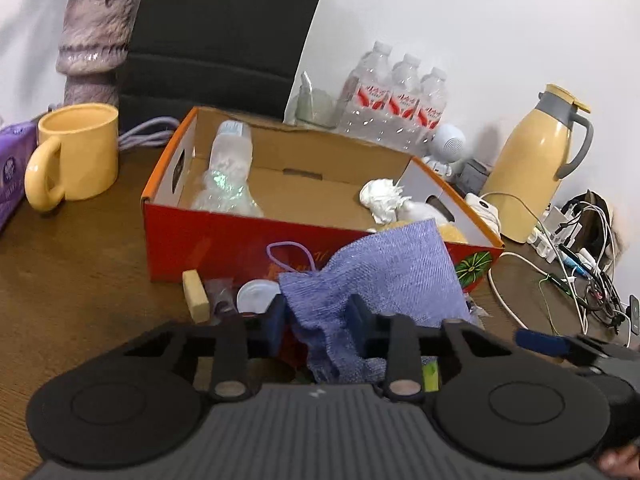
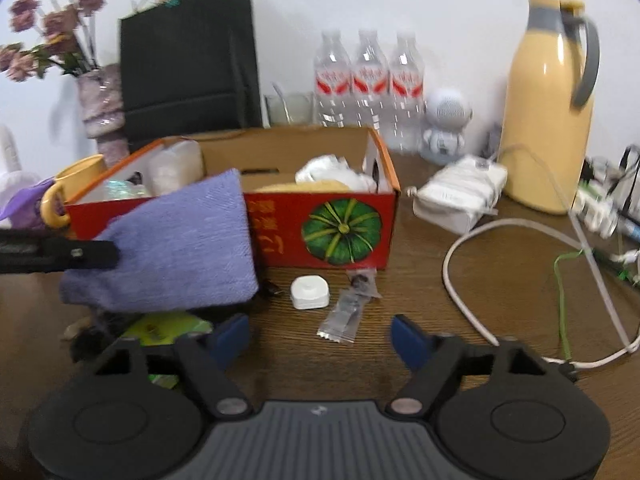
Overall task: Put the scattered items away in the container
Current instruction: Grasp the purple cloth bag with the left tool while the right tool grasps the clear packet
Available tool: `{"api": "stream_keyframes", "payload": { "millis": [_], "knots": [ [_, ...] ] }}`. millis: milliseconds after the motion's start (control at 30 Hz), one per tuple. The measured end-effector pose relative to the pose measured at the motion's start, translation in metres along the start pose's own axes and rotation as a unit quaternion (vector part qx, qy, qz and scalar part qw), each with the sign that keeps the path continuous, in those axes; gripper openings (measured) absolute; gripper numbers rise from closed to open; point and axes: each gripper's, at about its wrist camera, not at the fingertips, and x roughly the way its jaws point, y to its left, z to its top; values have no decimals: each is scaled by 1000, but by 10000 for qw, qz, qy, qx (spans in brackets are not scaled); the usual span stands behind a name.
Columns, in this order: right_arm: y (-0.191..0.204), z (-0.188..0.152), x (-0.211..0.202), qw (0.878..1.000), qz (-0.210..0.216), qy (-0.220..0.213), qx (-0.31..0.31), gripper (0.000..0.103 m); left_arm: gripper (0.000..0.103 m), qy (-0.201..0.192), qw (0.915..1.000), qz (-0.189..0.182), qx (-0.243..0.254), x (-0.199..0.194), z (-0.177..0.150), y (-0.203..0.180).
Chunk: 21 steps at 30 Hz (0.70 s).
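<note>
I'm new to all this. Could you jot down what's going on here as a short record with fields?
Container: red cardboard box, open, on a wooden table
Already in box: plastic bottle, crumpled white tissue
Left gripper: shut on purple cloth, lifted before the box
Right gripper: open, empty
Still on table: white round case, silver sachet

The left gripper (image 1: 318, 320) points forward and downward, its blue pads (image 1: 276, 322) pinched on a purple cloth (image 1: 384, 272) that hangs bunched between them. The right gripper (image 2: 320, 338) tilts down at a similar slant, jaws spread apart with nothing between them, its blue fingertips (image 2: 408, 338) above the tabletop
</note>
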Motion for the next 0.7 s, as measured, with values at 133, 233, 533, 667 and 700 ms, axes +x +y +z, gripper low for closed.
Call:
{"api": "stream_keyframes", "payload": {
  "millis": [133,233,533,667,700],
  "knots": [
    [-3,7,21,9998,-155,108,51,56,20,-267,9995,-126,73,-18,5,-6],
    [-4,10,30,9997,-171,161,67,41,17,-592,9978,-312,32,-40,11,-7],
    [-6,14,34,9993,-279,226,-51,16,13,-1305,9913,-82,-121,-91,21,-3],
    [-2,7,20,9996,-168,190,-97,14,11,-1353,9906,28,-186,-104,16,-3],
    [-1,3,11,9997,-170,126,-116,14,11,-1361,9905,53,-185,-107,13,-3]
  ]
}}
